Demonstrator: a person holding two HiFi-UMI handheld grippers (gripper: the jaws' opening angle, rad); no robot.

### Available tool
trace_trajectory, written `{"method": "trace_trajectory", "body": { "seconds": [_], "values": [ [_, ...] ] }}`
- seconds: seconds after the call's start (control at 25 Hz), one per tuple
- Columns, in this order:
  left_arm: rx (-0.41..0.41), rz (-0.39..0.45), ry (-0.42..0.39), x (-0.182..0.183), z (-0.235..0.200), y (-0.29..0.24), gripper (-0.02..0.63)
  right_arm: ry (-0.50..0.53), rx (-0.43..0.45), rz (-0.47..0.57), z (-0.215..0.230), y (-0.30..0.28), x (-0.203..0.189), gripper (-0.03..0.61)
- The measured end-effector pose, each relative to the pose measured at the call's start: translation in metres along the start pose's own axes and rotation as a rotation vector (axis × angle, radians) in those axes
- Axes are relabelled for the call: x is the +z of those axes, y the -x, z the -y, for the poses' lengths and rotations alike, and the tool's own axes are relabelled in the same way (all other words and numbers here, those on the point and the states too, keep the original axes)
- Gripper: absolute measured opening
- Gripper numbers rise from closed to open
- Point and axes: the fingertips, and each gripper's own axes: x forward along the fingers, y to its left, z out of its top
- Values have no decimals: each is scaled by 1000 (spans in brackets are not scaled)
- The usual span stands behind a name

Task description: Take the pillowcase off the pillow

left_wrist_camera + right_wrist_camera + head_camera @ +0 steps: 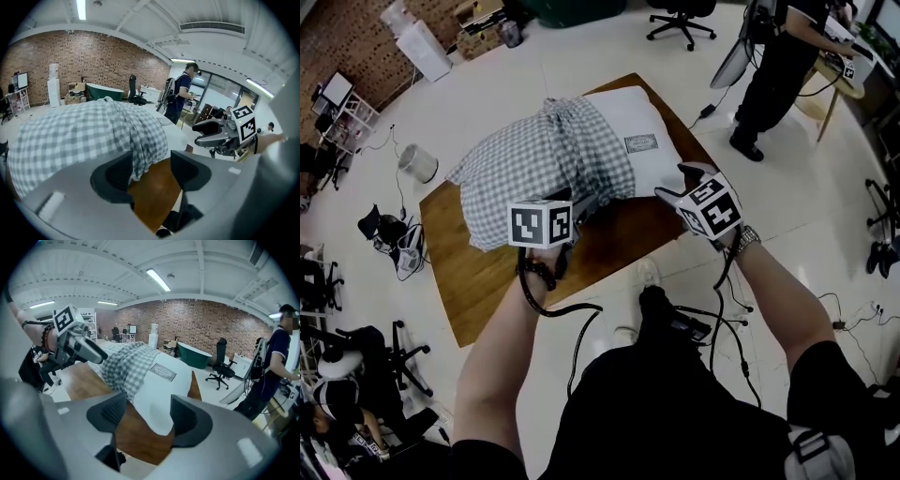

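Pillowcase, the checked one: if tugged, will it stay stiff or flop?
Probably floppy: the pillowcase bunches in folds over the pillow. Likely light, as its edge hangs thin. It may drag the pillow along, covering most of it.

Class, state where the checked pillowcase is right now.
In the head view, the pillowcase covers the left part of the white pillow on the wooden table, its open edge just ahead of the left tool.
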Motion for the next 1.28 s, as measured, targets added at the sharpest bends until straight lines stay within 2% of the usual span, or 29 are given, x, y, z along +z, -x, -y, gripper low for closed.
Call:
{"method": "trace_trajectory", "body": {
  "seconds": [0.2,0.44,0.56,0.72,0.76,0.84,0.92,1.0,1.12,1.28],
  "values": [
    [86,13,111,-45,-11,-34,294,-36,-41,-26,8,-28,-29,318],
    [225,20,242,-64,-54,-85,314,-86,-78,-67,44,-66,-37,342],
    [278,19,260,-65,-68,-102,318,-110,-88,-82,54,-87,-47,364],
    [297,1,282,-60,-77,-112,315,-117,-62,-110,53,-107,-55,362],
    [289,-6,294,-62,-80,-115,301,-113,-60,-115,53,-110,-57,354],
    [273,-18,307,-64,-86,-119,264,-99,-67,-117,57,-114,-57,256],
    [269,-27,303,-65,-91,-116,177,-87,-71,-107,61,-113,-52,167],
    [271,-31,295,-65,-93,-109,98,-69,-72,-93,63,-109,-46,111],
    [287,-19,281,-64,-87,-94,25,-48,-86,-73,66,-99,-40,70],
    [317,-4,298,-62,-89,-71,15,-54,-110,-66,74,-91,-34,54]
  ]
}}
